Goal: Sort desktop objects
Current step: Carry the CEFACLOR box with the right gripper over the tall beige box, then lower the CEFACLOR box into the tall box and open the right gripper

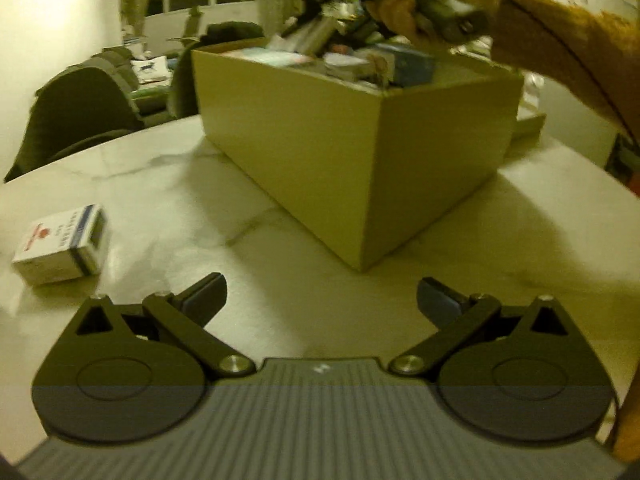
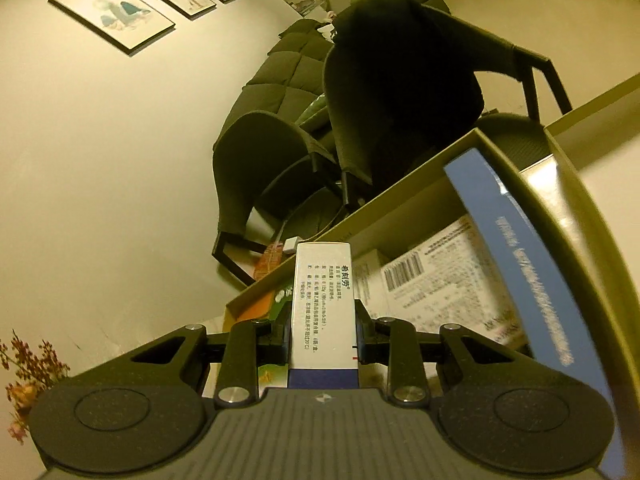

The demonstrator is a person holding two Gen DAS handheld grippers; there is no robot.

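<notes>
The marble-patterned surface [image 1: 160, 184] carries a large cardboard box [image 1: 360, 152], which is heaped with small packets and cartons up to and above its rim. In the right wrist view the inside of that box [image 2: 400, 200] is seen from close above: a long blue carton [image 2: 520, 272] leans against its far wall, and a white carton printed with a barcode [image 2: 432, 280] lies beside it.

The step in hand is judged to be the placing of one item into the box. The right gripper [image 2: 322, 340] is held over the box's open top, its jaws clenched on a slim white medicine box [image 2: 322, 300] with a dark blue end, which stands upright between them. In the left wrist view the hand carrying that gripper [image 1: 404, 4] is seen above the pile, though blur hides the details.

The left gripper [image 1: 320, 300] is held low over the surface, short of the cardboard box, its jaws released and nothing between them. A small white and blue packet [image 1: 64, 244] lies on the surface to its left, well apart from the cardboard box and not yet sorted.

The next move is judged to call for the slim box to be lowered into a gap among the contents before the jaws are let go, since the pile is already high and a drop could send it sliding off. The packet on the surface would then fall to the free left gripper.
</notes>
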